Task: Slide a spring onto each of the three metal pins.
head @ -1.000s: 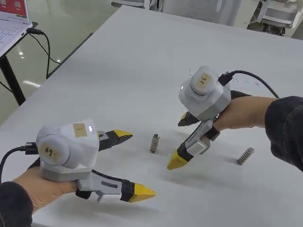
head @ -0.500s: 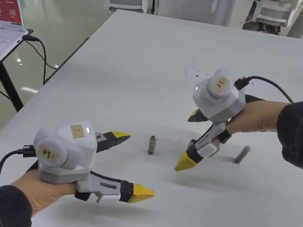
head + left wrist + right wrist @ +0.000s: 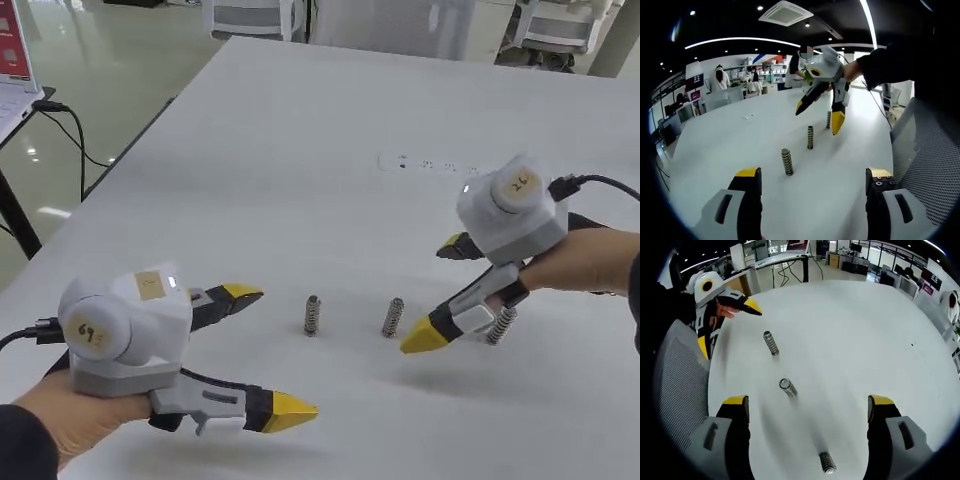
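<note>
both grippers open above a row of three springs

the white bench point(image 3: 300, 150) carries three coil springs standing upright in a row, well apart from one another. in the head view they are the left spring point(image 3: 312, 315), the middle spring point(image 3: 392, 317) and the right spring point(image 3: 500, 324). whether a pin runs inside each coil cannot be told.

left gripper point(image 3: 278, 350): held in a hand at the near left of the bench. jaws spread wide, holding nothing, yellow tips pointing toward the row. the left spring is the nearest one to it, ahead of the tips and clear of both. in the left gripper view the three springs line up away from the jaws, one behind the other.

right gripper point(image 3: 432, 292): held in a hand at the right end of the row, tilted down toward the bench. jaws spread wide, holding nothing. in the head view its lower jaw crosses in front of the right spring and hides part of it. in the right gripper view that spring stands between the two jaws, apart from each, with the middle spring and left spring further ahead.

a cable point(image 3: 600, 182) leads from the right gripper off to the right.
</note>
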